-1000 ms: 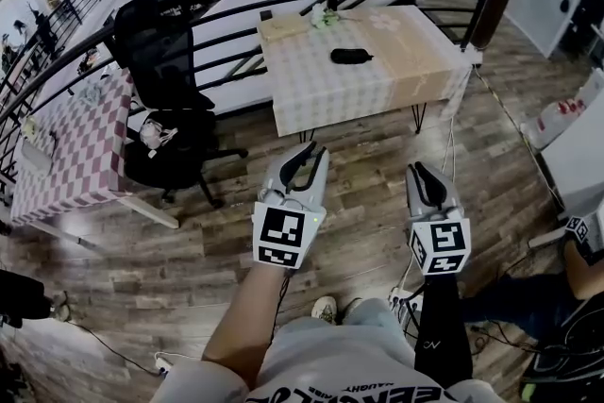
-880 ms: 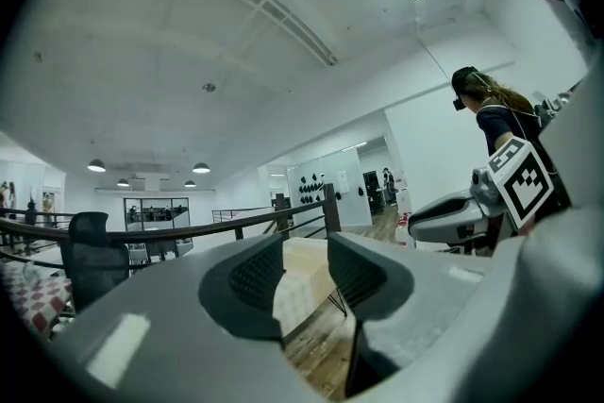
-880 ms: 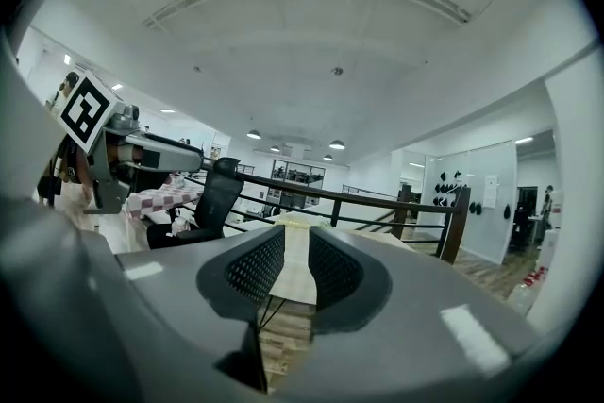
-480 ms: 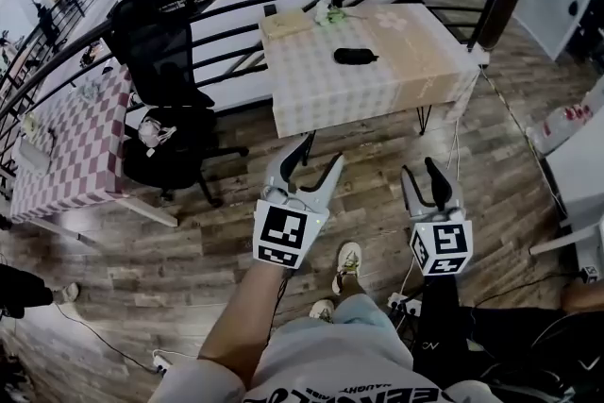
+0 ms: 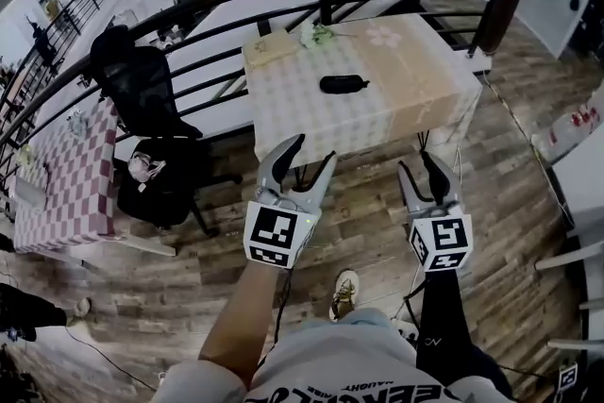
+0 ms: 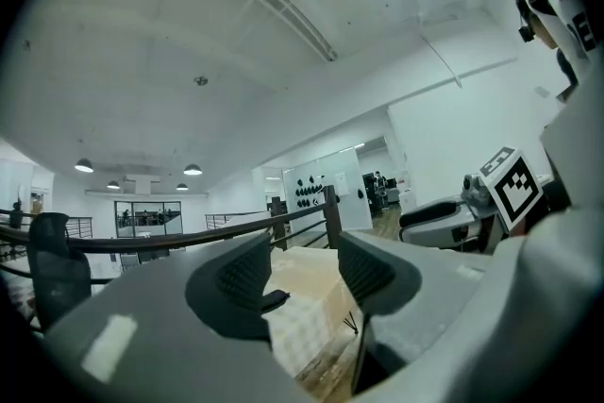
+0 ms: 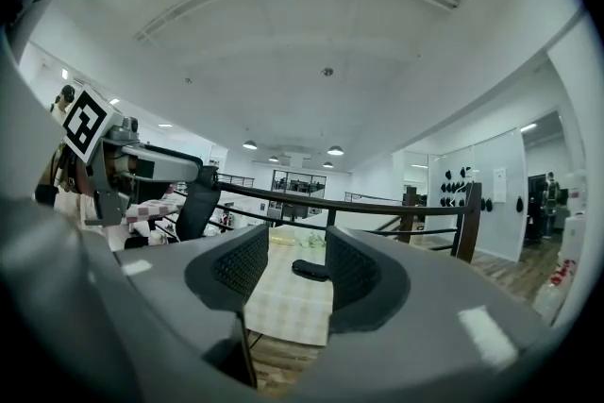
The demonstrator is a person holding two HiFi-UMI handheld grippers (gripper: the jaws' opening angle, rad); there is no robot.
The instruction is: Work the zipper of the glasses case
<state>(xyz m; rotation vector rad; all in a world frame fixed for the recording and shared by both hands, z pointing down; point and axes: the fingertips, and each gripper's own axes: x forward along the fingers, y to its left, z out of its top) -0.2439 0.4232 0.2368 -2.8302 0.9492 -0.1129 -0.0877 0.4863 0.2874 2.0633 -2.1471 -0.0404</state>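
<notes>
Two tools show in the head view, and both stand wide with nothing in them. The left tool (image 5: 313, 149) and the right tool (image 5: 417, 163) point forward over the wood floor (image 5: 189, 260). The glasses case (image 5: 343, 84) lies on the desk (image 5: 415, 80), ahead of both tools and well apart from them. It is dark and long, and its long side runs left to right, across the way the tools point. It sits a bit more in front of the left tool, but I think neither hand is much nearer.

In the left gripper view, the left tool (image 6: 307, 269) has its jaws apart and holds nothing. Far off, the glasses case (image 6: 276, 300) peeks out next to the left jaw.

In the right gripper view, the right tool (image 7: 288, 274) has jaws that have just been opening, and they are wide now. Nothing is held. The glasses case (image 7: 310, 270) shows far away in the gap between them, lying sideways.

I think both tools must go forward to the desk first. The zipper pull is too small to see from here.
</notes>
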